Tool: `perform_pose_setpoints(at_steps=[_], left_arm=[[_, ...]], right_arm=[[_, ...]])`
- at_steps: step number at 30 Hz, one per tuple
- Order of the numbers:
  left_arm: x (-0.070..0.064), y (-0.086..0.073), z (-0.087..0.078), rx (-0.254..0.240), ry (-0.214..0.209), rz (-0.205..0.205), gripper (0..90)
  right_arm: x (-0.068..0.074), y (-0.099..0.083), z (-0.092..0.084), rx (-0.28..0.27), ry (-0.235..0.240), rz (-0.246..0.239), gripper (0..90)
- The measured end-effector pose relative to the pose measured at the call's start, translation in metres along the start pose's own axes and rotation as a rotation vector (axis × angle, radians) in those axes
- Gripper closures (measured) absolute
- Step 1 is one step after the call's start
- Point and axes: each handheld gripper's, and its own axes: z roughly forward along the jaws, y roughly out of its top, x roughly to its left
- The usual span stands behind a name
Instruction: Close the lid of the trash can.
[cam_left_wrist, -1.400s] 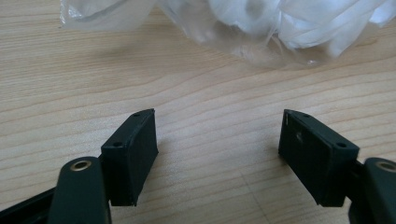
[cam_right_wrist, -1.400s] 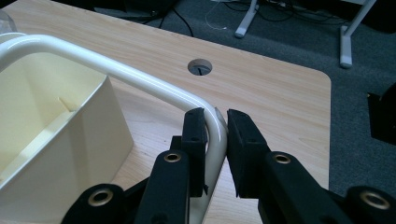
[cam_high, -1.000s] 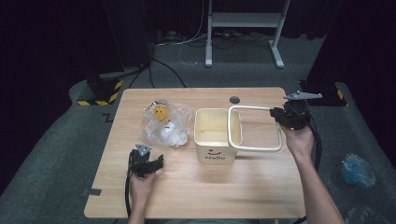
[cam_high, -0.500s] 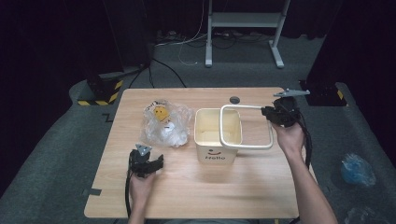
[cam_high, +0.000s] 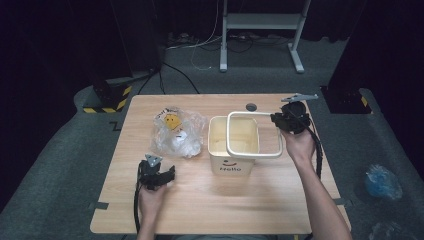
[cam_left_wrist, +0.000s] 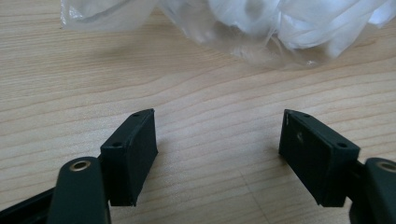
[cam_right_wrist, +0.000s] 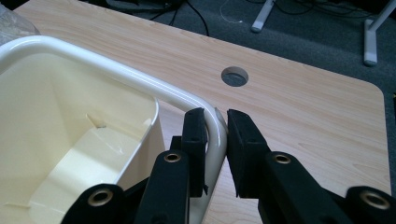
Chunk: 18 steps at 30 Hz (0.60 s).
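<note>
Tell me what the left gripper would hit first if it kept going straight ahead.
Probably the clear plastic bag: the open left gripper points across bare table toward it, though depth is hard to judge.

The left gripper (cam_high: 159, 176) is resting low over the table in the left hand (cam_high: 150, 196), its jaws standing wide apart with nothing between them. The right gripper (cam_high: 281, 120) is being held out in the right hand (cam_high: 298, 144), forearm stretching in from the bottom edge, and its jaws are clamping a white frame (cam_high: 254, 135), one pad on each side of the rim.
</note>
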Motion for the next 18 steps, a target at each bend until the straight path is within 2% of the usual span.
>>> perform_pose_setpoints(at_steps=[18], left_arm=[[0.000, 0.000, 0.000, 0.001, 0.003, 0.003, 27.6]], right_arm=[[0.016, 0.005, 0.017, 0.018, 0.004, -0.003, 77.8]])
